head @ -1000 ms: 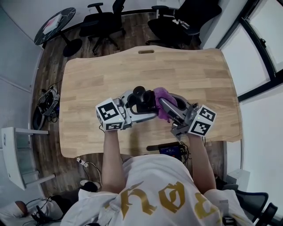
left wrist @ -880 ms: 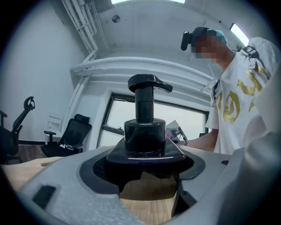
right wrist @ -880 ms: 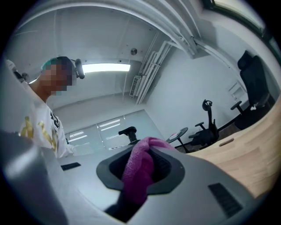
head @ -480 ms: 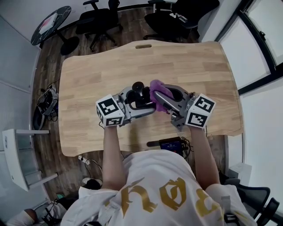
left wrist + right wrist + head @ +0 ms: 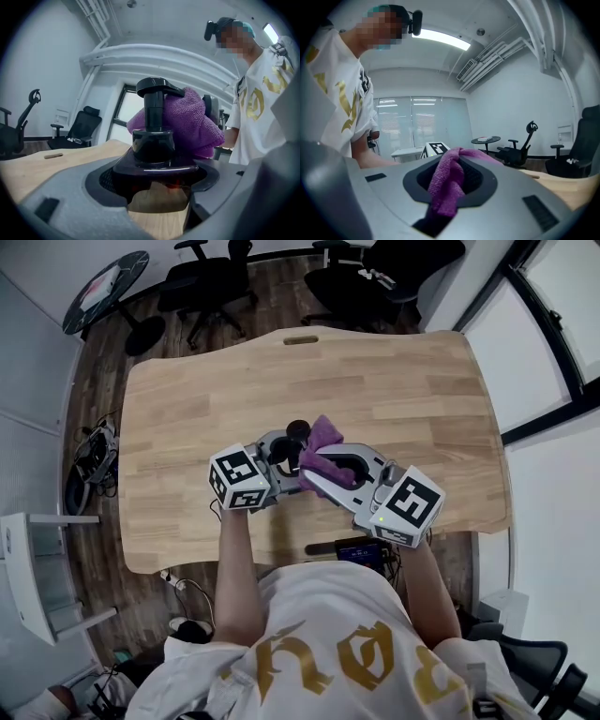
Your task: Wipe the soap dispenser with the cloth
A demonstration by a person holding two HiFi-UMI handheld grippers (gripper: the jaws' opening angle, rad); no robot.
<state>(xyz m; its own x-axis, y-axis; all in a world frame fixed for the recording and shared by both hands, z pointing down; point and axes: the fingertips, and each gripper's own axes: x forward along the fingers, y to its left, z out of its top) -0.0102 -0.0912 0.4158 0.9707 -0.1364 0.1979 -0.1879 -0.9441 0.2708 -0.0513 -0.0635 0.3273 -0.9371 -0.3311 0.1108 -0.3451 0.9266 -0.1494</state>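
The dark soap dispenser (image 5: 152,140) is clamped at its shoulder, just below the black pump (image 5: 153,88), between the closed jaws of the left gripper (image 5: 286,456). It is held over the wooden table (image 5: 403,390), apparently so that the bottle cannot slide or twist away under pressure. Whether its base rests on the wood cannot be told. The purple cloth (image 5: 446,180) is pinched between the jaws of the right gripper (image 5: 317,465), with a bunched fold left protruding as a wiping pad. That pad is pressed against the dispenser's neck and pump head, on the side turned toward the person. Wiping is judged to be under way at the top, and the lower body inside the left gripper's hold is probably not yet reachable.
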